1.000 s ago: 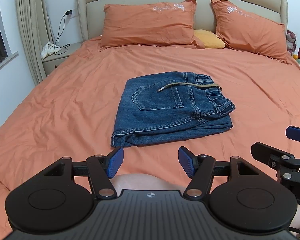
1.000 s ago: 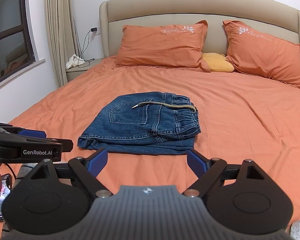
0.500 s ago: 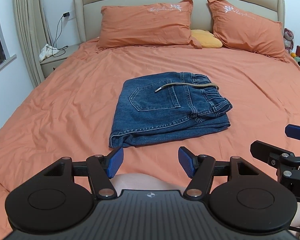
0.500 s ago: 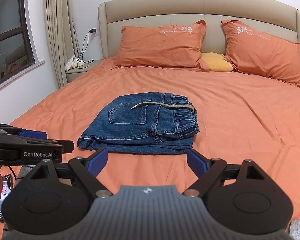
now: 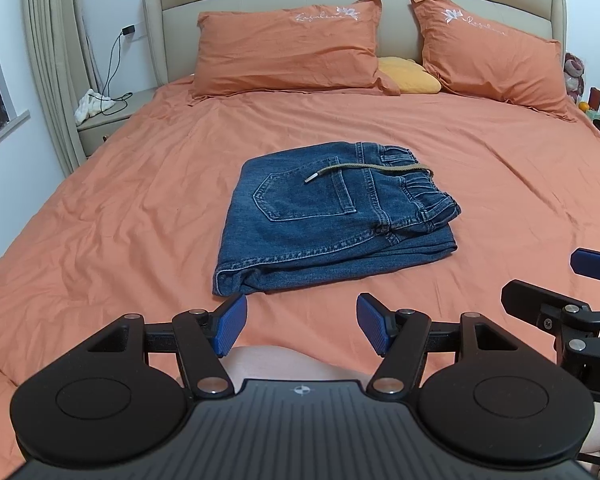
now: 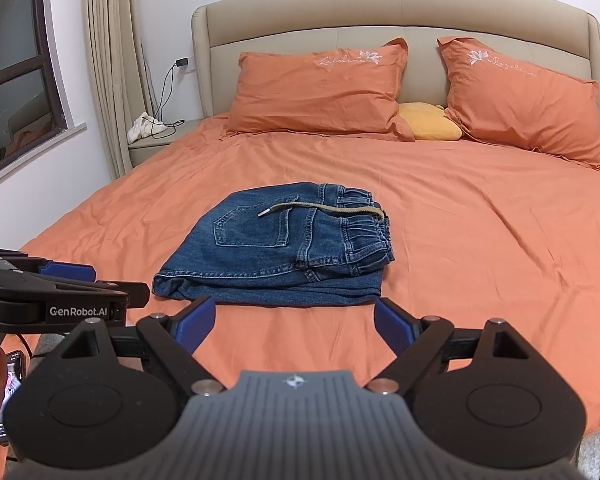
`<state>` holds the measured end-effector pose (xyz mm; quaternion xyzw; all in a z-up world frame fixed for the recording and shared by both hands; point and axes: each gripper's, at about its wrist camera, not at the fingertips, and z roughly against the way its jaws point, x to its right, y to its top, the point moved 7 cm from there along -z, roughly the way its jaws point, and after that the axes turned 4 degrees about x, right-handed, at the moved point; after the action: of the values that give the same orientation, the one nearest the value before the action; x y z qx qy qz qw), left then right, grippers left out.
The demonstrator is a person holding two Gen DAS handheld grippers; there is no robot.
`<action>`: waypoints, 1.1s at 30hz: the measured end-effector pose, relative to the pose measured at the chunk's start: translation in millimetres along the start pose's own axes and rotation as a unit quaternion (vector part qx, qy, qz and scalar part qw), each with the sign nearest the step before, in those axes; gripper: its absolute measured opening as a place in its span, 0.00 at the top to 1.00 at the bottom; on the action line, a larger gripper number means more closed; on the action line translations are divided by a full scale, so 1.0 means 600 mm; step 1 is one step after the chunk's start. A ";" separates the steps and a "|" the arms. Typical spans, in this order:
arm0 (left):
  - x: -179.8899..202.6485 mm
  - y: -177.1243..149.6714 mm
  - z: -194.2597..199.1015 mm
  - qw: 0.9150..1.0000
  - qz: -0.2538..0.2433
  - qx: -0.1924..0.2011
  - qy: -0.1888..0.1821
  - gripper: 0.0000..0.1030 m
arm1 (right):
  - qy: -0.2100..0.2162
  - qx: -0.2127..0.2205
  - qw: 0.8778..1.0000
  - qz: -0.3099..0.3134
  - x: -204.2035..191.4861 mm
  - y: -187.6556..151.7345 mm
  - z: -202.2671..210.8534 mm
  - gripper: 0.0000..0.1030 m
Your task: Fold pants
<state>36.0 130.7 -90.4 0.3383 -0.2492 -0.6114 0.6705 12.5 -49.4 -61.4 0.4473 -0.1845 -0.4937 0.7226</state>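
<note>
Blue denim pants (image 5: 332, 220) (image 6: 284, 248) lie folded into a compact stack in the middle of the orange bed (image 5: 132, 208) (image 6: 480, 240), back pocket up, with a tan drawstring (image 5: 372, 167) (image 6: 324, 209) trailing across the top. My left gripper (image 5: 300, 326) hovers near the bed's front edge, short of the pants, open with nothing between its blue pads. My right gripper (image 6: 294, 324) is likewise open and empty, just in front of the stack. Each gripper shows at the side of the other's view.
Two orange pillows (image 5: 288, 48) (image 5: 492, 56) and a small yellow cushion (image 5: 410, 76) lean on the beige headboard (image 6: 400, 12). A bedside table (image 5: 108, 114) with a white cloth and charger cable stands at the left, beside curtains (image 6: 108, 60) and a window. A phone (image 6: 10, 384) shows at the lower left.
The views shift only slightly. The pants lie as before and both grippers stay open.
</note>
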 end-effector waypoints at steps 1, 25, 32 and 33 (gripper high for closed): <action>0.000 0.000 0.000 1.000 0.000 0.000 0.000 0.28 | 0.000 0.000 1.000 0.000 0.000 0.000 0.000 0.20; 0.009 0.004 0.006 1.000 -0.006 0.008 0.001 0.28 | -0.003 0.000 1.000 -0.008 0.003 -0.003 0.002 0.20; 0.013 0.007 0.012 1.000 -0.016 0.015 -0.004 0.28 | -0.003 0.000 1.000 -0.011 0.007 -0.004 0.005 0.20; 0.015 0.007 0.012 1.000 -0.020 0.016 -0.001 0.28 | -0.003 0.001 1.000 -0.012 0.007 -0.004 0.006 0.20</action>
<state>34.5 121.1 -83.0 0.3534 -0.2531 -0.6208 0.6525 10.5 -55.3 -62.4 0.4484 -0.1820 -0.5036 0.7157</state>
